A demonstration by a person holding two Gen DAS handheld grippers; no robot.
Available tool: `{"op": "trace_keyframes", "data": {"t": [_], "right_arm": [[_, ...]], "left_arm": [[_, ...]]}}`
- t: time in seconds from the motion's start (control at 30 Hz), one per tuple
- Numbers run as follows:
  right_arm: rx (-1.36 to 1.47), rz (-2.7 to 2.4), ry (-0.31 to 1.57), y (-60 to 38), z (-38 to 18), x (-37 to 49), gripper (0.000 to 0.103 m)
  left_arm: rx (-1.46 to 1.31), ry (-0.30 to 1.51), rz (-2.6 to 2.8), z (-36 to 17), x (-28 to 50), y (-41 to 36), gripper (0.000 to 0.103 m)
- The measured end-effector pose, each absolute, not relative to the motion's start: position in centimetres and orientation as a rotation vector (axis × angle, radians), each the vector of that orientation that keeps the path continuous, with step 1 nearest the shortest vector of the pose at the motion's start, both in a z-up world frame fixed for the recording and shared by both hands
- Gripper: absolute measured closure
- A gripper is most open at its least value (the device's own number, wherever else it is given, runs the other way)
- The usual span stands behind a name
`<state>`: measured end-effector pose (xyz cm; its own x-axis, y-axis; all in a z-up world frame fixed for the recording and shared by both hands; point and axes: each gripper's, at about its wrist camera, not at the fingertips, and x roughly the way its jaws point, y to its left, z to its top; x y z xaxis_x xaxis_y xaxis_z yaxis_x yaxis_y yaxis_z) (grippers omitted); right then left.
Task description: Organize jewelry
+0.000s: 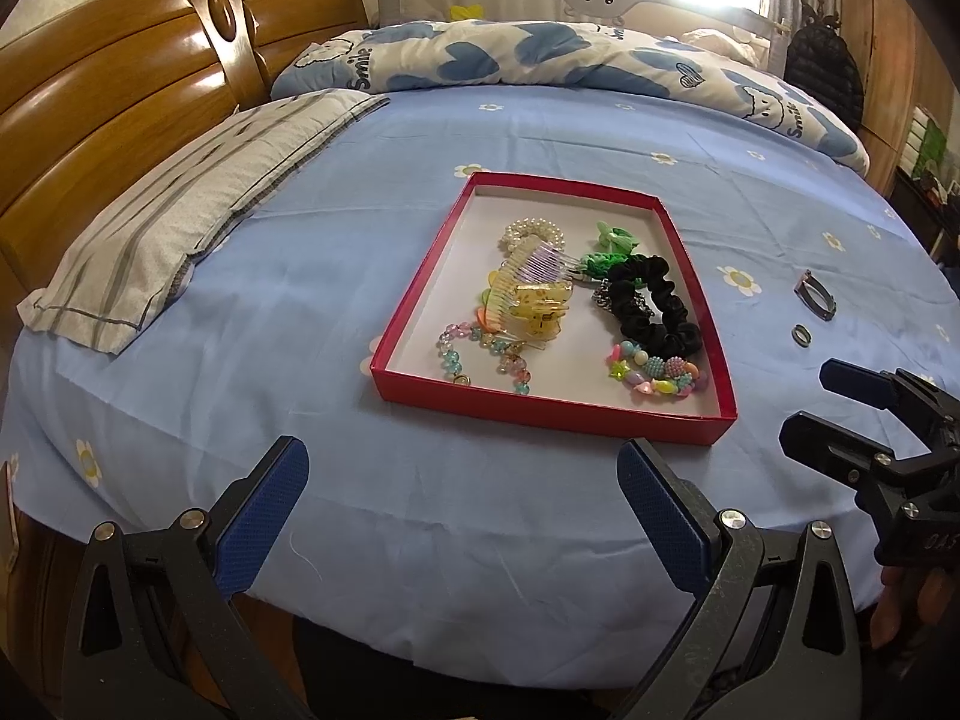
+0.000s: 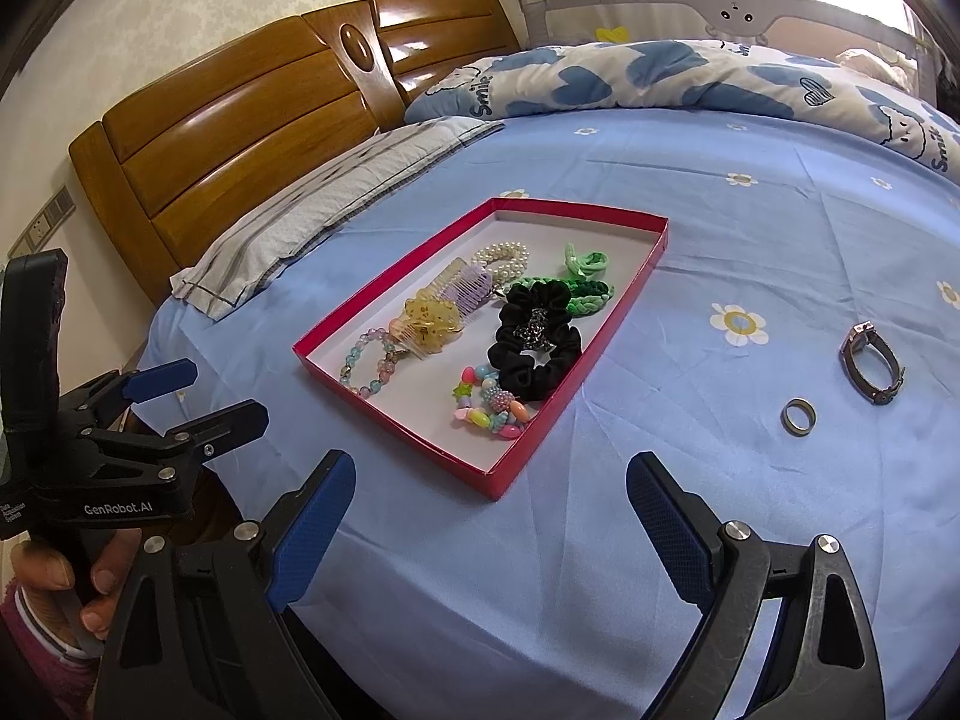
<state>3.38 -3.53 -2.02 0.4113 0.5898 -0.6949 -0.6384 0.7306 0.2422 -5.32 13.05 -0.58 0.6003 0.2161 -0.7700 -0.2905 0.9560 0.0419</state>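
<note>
The ring (image 2: 797,417) and watch (image 2: 871,363) lay on the bed (image 2: 720,240), right of the tray (image 2: 576,396) and ahead-right of my right tool (image 2: 489,525), the nearer one. Both tools gaped empty. My left tool (image 2: 198,396) read "GenRobot.AI"; the quilt (image 2: 630,72), "Smile".

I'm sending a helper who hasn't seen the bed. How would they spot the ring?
On the blue bedsheet, look right of the red tray, outside it. Two items lie there: the ring is the small plain metal band, nearer the bed's edge than the larger strapped watch.
</note>
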Motion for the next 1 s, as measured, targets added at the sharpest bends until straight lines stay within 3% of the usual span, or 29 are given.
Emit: {"op": "trace_keyframes", "data": {"t": [1.0], "right_arm": [[-0.057,0.775,0.842,-3.39,-1.51,3.34,0.01]], "left_arm": [[-0.084,0.885,0.295,-0.87,-5.16,13.11,0.0]]}}
